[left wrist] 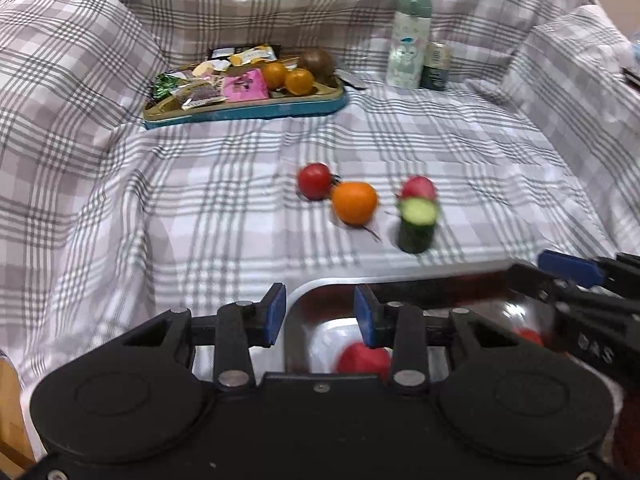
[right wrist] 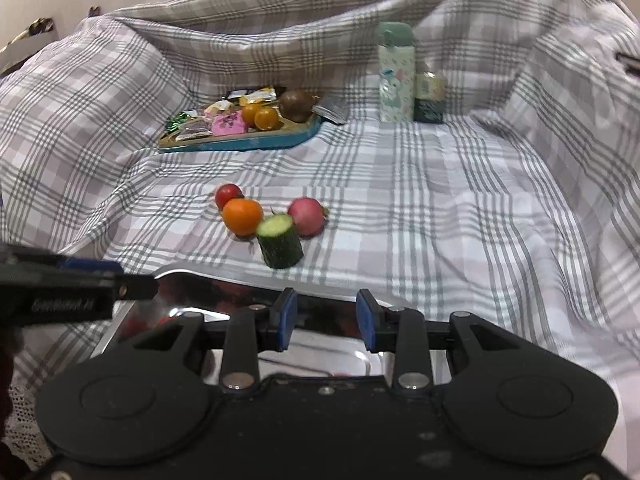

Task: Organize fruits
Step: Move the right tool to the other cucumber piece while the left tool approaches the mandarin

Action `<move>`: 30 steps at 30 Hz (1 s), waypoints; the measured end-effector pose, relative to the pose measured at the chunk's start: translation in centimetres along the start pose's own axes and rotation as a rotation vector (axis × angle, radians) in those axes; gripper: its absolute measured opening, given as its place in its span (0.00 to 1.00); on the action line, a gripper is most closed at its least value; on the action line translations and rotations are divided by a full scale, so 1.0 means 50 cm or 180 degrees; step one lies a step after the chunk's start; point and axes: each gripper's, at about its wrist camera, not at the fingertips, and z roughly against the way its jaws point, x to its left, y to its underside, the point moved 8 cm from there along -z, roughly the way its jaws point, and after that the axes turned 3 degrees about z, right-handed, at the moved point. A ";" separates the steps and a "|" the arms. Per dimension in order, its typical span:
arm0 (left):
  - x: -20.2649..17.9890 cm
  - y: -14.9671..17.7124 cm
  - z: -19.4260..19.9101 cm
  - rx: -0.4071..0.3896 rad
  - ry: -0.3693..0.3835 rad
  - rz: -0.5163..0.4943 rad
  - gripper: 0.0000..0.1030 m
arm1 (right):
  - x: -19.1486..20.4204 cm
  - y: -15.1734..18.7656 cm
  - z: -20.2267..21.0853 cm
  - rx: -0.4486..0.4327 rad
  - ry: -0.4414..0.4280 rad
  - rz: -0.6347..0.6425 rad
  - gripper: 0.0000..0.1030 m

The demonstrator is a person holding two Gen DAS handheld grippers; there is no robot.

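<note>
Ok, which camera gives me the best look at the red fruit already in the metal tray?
The left wrist view. There the red fruit shows between the open left gripper, low in the metal tray, though blurred. The right wrist view shows only red glints on the tray, mostly hidden by the right gripper.

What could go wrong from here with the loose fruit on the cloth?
1. The cucumber piece stands on end against the orange and the pink fruit; grabbing one may topple or roll the rest.
2. The cloth is wrinkled, so the tomato could roll.
3. Both grippers, left and right, hang open over the metal tray close together and could collide.
</note>
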 end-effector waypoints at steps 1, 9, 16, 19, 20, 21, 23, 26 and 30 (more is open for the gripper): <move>0.006 -0.011 -0.010 0.0004 -0.0018 0.0017 0.44 | 0.004 -0.006 -0.006 -0.0007 -0.0003 0.0037 0.34; 0.032 -0.067 -0.069 0.0061 -0.0003 0.0128 0.44 | 0.033 -0.054 -0.055 -0.0054 -0.0049 0.0219 0.34; 0.039 -0.088 -0.099 0.0107 0.0021 0.0131 0.44 | 0.058 -0.067 -0.111 0.0035 -0.0030 0.0307 0.36; 0.043 -0.090 -0.103 0.0112 0.0028 0.0128 0.44 | 0.069 -0.066 -0.132 0.0061 -0.0007 0.0367 0.37; 0.044 -0.089 -0.104 0.0112 0.0032 0.0126 0.44 | 0.073 -0.067 -0.139 0.0070 -0.0005 0.0379 0.38; 0.045 -0.090 -0.105 0.0113 0.0039 0.0125 0.44 | 0.076 -0.067 -0.145 0.0074 -0.0001 0.0389 0.38; 0.045 -0.090 -0.106 0.0121 0.0059 0.0120 0.44 | 0.081 -0.065 -0.155 0.0085 0.0016 0.0421 0.39; 0.040 -0.091 -0.108 0.0128 0.0081 0.0096 0.44 | 0.077 -0.065 -0.167 0.0077 0.0067 0.0424 0.38; 0.028 -0.091 -0.110 0.0132 0.0151 0.0029 0.44 | 0.047 -0.077 -0.164 0.0009 0.0079 0.0209 0.38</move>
